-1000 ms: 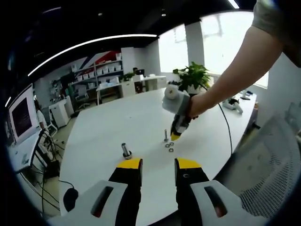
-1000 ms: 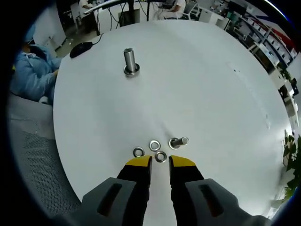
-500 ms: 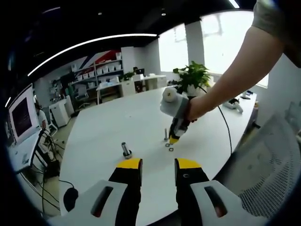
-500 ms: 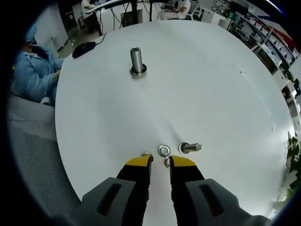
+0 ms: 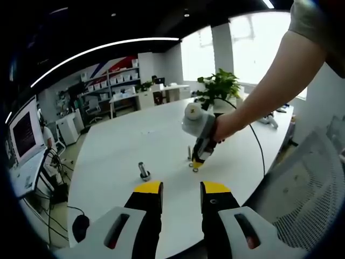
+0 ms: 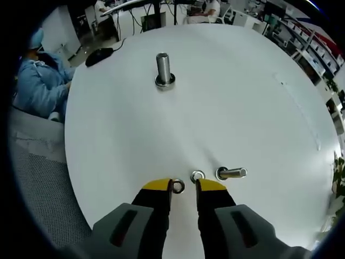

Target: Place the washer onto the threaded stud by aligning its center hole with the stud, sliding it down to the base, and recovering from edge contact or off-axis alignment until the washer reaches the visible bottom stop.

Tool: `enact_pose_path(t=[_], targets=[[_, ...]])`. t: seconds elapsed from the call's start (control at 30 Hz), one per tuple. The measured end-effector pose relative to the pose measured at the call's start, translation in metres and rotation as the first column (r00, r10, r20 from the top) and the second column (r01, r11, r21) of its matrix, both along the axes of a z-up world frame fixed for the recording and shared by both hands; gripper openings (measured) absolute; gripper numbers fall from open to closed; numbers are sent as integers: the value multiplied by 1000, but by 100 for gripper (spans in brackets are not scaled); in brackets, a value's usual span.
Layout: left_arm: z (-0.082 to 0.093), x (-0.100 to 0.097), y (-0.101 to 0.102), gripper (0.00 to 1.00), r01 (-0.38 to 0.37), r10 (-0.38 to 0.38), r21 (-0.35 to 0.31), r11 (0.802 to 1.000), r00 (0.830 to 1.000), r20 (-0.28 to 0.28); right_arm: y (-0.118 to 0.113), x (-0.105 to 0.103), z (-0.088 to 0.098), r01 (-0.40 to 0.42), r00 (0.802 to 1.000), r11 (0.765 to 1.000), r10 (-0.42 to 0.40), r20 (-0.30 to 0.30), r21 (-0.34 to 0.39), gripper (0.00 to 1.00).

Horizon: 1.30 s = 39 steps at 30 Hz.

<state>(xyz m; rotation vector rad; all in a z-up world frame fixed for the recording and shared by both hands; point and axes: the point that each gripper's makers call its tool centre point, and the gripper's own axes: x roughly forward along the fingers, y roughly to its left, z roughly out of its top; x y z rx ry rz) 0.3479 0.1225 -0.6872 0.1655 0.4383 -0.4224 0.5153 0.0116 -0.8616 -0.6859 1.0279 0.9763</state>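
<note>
— What moved?
— My right hand-held gripper [image 6: 183, 186] has come down over the washers. Its jaws are open, with one washer [image 6: 177, 186] lying between the tips on the white counter [image 6: 232, 102].
— And the stud?
— The threaded stud [image 6: 163, 69] stands upright, well apart. My left hand-held gripper [image 5: 181, 190] hangs open.

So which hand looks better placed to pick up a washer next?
The right: its tool already has a washer between its open tips on the table. The left tool hangs well back.
</note>
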Motion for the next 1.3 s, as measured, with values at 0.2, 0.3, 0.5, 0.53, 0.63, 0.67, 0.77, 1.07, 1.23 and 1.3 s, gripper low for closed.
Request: enact_pose_path(t=[0.2, 0.3, 0.5, 0.53, 0.63, 0.67, 0.77, 1.07, 1.23, 1.3], targets=[[-1, 0, -1, 26, 5, -5, 1, 1000, 1000, -5, 0, -1, -4, 0, 1000, 1000, 0, -6, -2, 22], [-1, 0, 0, 26, 2, -2, 1, 1000, 1000, -5, 1, -1, -5, 4, 1000, 1000, -4, -6, -1, 23], [-2, 0, 0, 26, 2, -2, 3, 1000, 1000, -8, 1, -4, -12, -1, 1000, 1000, 1, -14, -9, 23], [-2, 0, 0, 26, 3, -3, 3, 1000, 1000, -9, 1, -5, -13, -1, 1000, 1000, 1, -16, -9, 23], [-2, 0, 0, 26, 2, -2, 5, 1000, 1000, -11, 2, -5, -16, -3, 1000, 1000, 3, -14, -6, 23], [-2, 0, 0, 26, 2, -2, 5, 1000, 1000, -11, 2, -7, -17, 2, 1000, 1000, -2, -25, -7, 23], [-2, 0, 0, 26, 2, -2, 6, 1000, 1000, -10, 3, -6, -16, 3, 1000, 1000, -3, -20, -3, 23], [-3, 0, 1, 26, 0, 0, 7, 1000, 1000, -12, 3, -8, -15, 8, 1000, 1000, -8, -21, 1, 22], [-4, 0, 1, 26, -1, 1, 9, 1000, 1000, -16, 3, -9, -15, 8, 1000, 1000, -8, -21, 1, 21], [-3, 0, 1, 26, -1, 1, 9, 1000, 1000, -14, 2, -10, -15, 9, 1000, 1000, -9, -21, 0, 20]])
